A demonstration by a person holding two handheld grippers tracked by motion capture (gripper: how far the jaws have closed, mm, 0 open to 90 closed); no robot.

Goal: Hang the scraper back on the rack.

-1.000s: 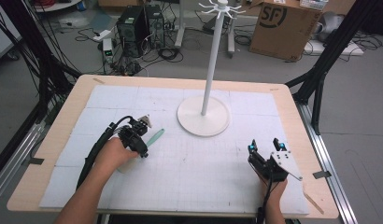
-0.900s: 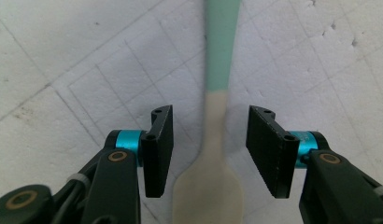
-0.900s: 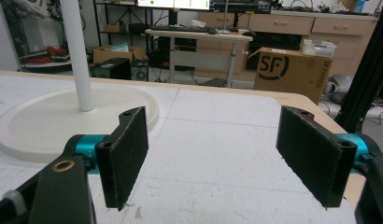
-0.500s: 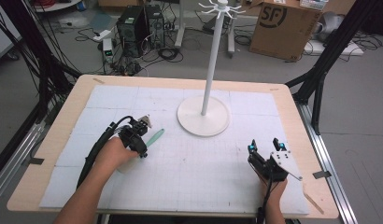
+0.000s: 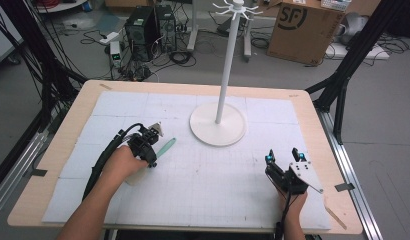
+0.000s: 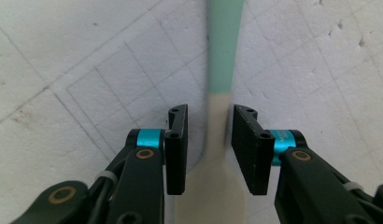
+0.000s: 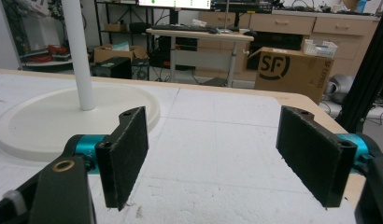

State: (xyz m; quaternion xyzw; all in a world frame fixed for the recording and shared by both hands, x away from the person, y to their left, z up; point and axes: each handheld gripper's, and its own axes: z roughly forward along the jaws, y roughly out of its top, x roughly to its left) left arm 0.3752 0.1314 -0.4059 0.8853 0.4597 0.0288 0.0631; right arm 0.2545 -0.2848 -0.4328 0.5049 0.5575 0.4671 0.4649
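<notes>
A spoon-shaped utensil with a teal handle [image 5: 166,146] and a cream bowl end [image 6: 213,186] lies on the white foam mat [image 5: 213,185], left of centre. My left gripper [image 5: 153,157] is lowered over it. In the left gripper view the left gripper [image 6: 209,140] has one jaw on each side of the cream neck, with a narrow gap showing, so it is open. At the front right my right gripper [image 5: 282,154] rests low over the mat. Seen in the right gripper view, that right gripper [image 7: 227,158] is wide open with nothing between the jaws.
A white stand with a round base [image 5: 218,125], a tall pole [image 5: 227,65] and hooks at its top stands at the back centre; its base [image 7: 54,119] lies ahead-left of my right gripper. The wooden table edge [image 5: 338,165] runs close on the right.
</notes>
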